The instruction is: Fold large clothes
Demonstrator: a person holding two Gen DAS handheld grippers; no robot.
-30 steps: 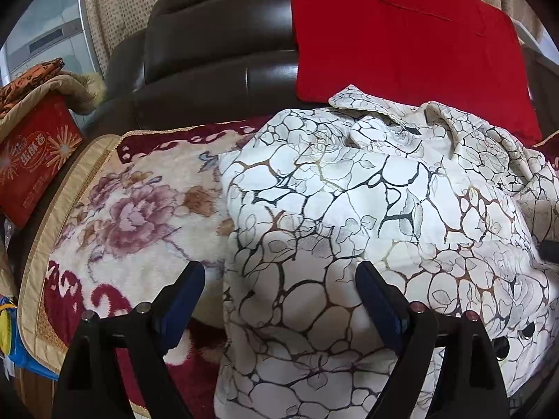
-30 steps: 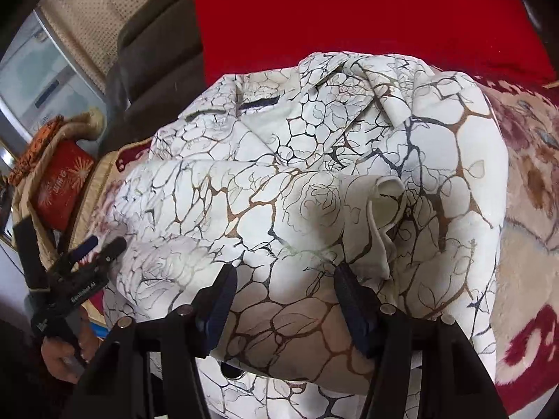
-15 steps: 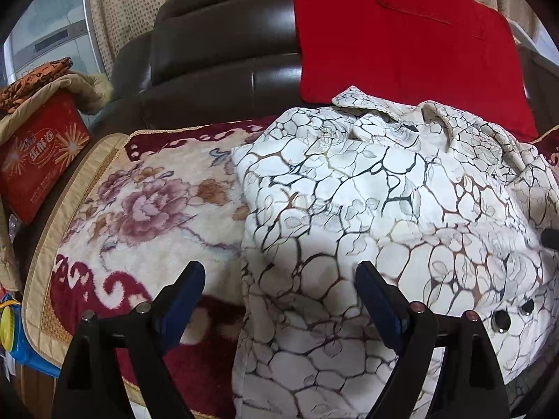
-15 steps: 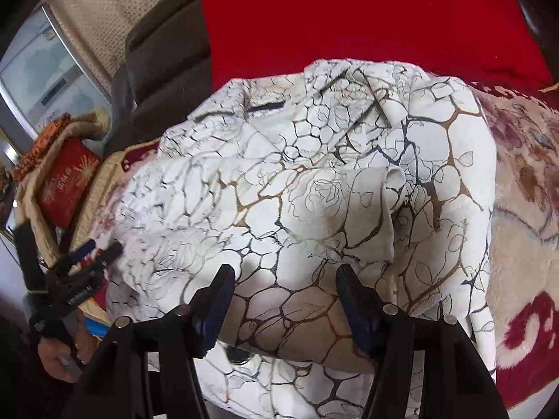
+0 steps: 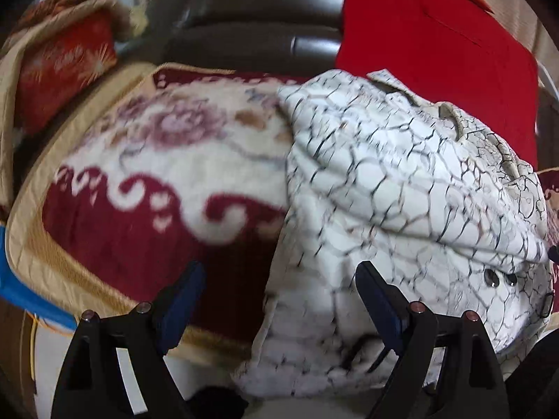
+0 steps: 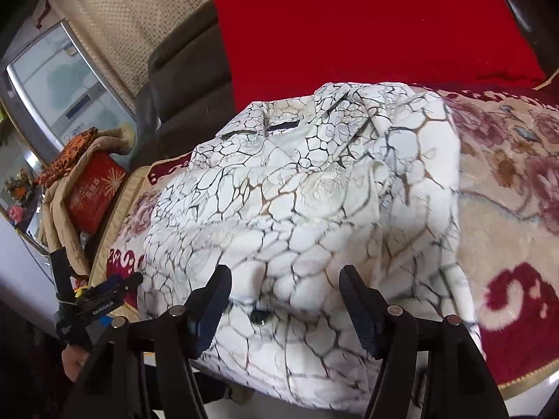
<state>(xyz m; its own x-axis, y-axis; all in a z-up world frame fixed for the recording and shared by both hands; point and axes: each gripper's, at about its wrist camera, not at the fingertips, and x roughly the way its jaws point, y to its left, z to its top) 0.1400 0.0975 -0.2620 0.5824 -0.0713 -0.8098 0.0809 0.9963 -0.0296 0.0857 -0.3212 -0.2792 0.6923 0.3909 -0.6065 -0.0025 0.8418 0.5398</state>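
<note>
Coat (image 6: 297, 209) lies part-folded at frame centre on the sofa rug (image 6: 506, 192). Left gripper (image 5: 279, 300) spread, empty; right gripper (image 6: 284, 300) opening, cloth below the jaws, not pinched. Best take both hem corners level, then fold up evenly.

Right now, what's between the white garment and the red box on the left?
In the right wrist view, only floral blanket lies between the white garment and the red box.

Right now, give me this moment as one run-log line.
left gripper: open, empty | right gripper: opening, above garment, no grip | garment: white crackle-print, bundled on floral blanket
</note>
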